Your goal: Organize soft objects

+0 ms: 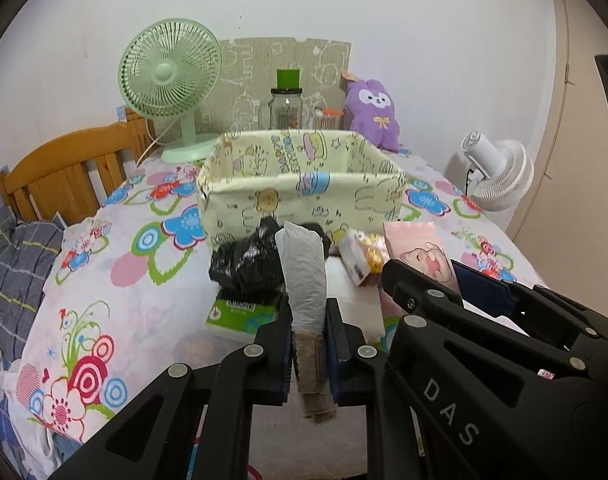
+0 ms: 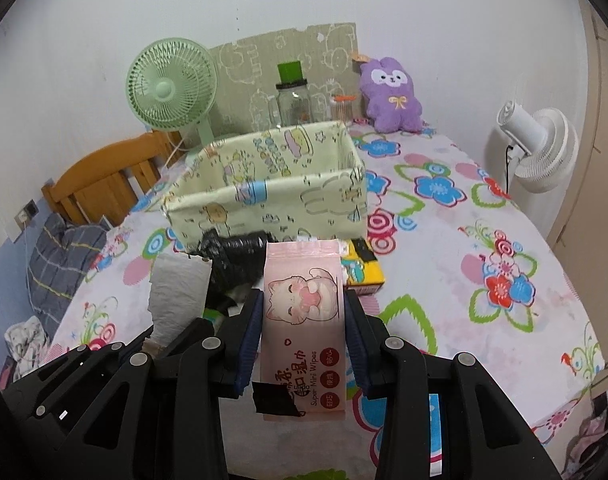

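My left gripper (image 1: 308, 330) is shut on a roll of white plastic bags (image 1: 304, 276) with a brown cardboard core, held above the table. My right gripper (image 2: 303, 320) is shut on a pink pack of wet wipes (image 2: 302, 312) with a cat picture; the pack also shows in the left wrist view (image 1: 421, 254). A pale yellow fabric basket (image 1: 300, 184) stands open behind both; it also shows in the right wrist view (image 2: 264, 188). In front of it lie a crumpled black plastic bag (image 1: 248, 260), a green tissue pack (image 1: 240, 314) and a small yellow box (image 2: 361, 268).
A green desk fan (image 1: 170, 80), a glass jar with a green lid (image 1: 286, 100) and a purple plush rabbit (image 1: 373, 110) stand at the back. A white fan (image 2: 543, 152) is at the right edge. A wooden bed frame (image 1: 64, 172) is left of the flowered tablecloth (image 2: 463, 240).
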